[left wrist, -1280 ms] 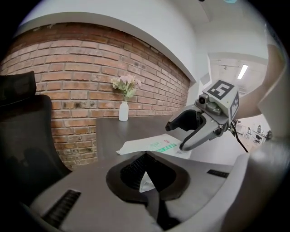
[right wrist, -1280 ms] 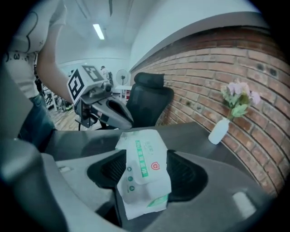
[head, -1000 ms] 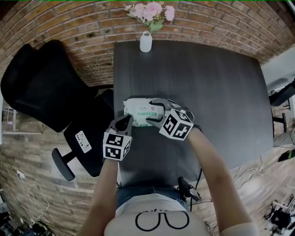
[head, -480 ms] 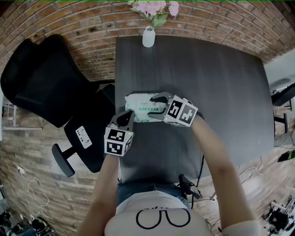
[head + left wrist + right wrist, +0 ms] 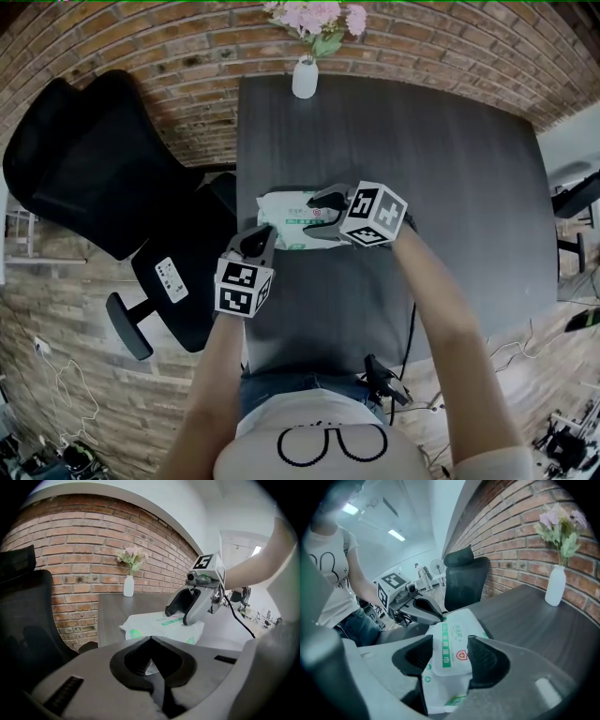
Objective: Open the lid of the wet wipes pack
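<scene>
White soft-film wet wipes pack (image 5: pixel 289 217) lies on the dark woodgrain table (image 5: pixel 441 178), between both claws. Left gripper view: the left gripper (image 5: pixel 151 641) has its black pads pinched together on the pack's crinkled edge. Right gripper view: the right gripper (image 5: pixel 450 658), jaws just closing, clasps the flat, rounded-rectangle plastic lid (image 5: pixel 451 649) between ribbed pads.

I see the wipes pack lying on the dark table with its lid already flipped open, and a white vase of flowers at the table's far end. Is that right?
Not quite: the lid is not open. The right gripper view shows it lying flat and shut on the wet wipes pack. The rest holds: the pack lies on the dark table, and the white vase of flowers stands at the far end.
</scene>
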`<move>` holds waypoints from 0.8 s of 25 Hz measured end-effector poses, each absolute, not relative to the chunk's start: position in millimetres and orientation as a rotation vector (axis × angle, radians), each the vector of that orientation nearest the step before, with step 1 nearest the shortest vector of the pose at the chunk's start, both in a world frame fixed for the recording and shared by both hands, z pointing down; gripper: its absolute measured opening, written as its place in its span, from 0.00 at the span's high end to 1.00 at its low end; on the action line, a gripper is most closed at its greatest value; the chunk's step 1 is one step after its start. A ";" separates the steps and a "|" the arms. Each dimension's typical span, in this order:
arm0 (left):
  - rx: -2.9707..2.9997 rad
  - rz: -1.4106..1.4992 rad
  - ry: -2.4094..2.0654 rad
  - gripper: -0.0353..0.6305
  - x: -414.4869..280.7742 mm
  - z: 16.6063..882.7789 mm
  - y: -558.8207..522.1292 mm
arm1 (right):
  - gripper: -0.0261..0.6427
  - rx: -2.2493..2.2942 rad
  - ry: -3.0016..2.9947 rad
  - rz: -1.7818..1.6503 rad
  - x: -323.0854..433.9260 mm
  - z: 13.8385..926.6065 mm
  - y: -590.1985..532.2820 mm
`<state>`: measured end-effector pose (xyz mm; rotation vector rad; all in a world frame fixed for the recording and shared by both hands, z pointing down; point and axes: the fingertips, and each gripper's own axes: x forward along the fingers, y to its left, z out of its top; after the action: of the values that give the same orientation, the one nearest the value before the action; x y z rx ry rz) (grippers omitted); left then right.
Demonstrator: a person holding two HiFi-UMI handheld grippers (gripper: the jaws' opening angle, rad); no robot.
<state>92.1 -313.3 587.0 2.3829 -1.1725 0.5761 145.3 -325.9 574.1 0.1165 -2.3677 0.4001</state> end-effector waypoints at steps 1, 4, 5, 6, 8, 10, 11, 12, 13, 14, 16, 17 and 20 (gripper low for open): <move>2.385 0.579 -1.172 0.95 92.2 587.3 -313.1 | 0.62 0.113 -2.370 0.419 145.5 573.9 -326.2; 2.396 0.603 -1.169 0.95 92.1 589.0 -313.4 | 0.62 0.101 -2.376 0.492 145.2 572.9 -328.5; 2.400 0.611 -1.168 0.95 92.0 589.5 -313.5 | 0.62 0.098 -2.378 0.515 144.8 572.2 -329.2; 2.402 0.614 -1.167 0.95 91.9 589.6 -313.5 | 0.62 0.096 -2.377 0.526 144.5 571.6 -329.5; 2.401 0.615 -1.164 0.95 92.0 589.3 -313.6 | 0.62 0.093 -2.363 0.507 144.1 570.8 -329.2; 2.401 0.621 -1.159 0.95 91.6 589.6 -313.5 | 0.62 0.088 -2.336 0.456 143.3 570.4 -327.9; 2.401 0.625 -1.156 0.95 91.5 589.8 -313.4 | 0.62 0.082 -2.322 0.423 142.6 569.8 -326.3; 2.401 0.626 -1.153 0.95 91.5 589.7 -313.3 | 0.64 0.073 -2.312 0.384 141.8 568.9 -324.4; 2.402 0.627 -1.150 0.95 91.5 589.6 -313.2 | 0.67 0.063 -2.305 0.338 140.9 567.7 -322.4; 2.402 0.627 -1.147 0.95 91.5 589.5 -312.9 | 0.69 0.056 -2.303 0.291 139.9 566.1 -320.8; 2.402 0.627 -1.143 0.95 91.2 589.3 -312.4 | 0.72 0.061 -2.304 0.216 138.9 560.0 -319.8; 2.401 0.625 -1.142 0.95 91.2 589.0 -312.4 | 0.73 0.070 -2.308 0.193 139.1 555.2 -320.3; 2.396 0.610 -1.137 0.95 91.3 588.1 -312.9 | 0.83 0.105 -2.340 0.151 140.9 540.4 -323.3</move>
<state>91.3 -312.9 588.1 2.3962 -1.1371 0.6095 140.9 -323.3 540.4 0.1055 -2.3401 0.1507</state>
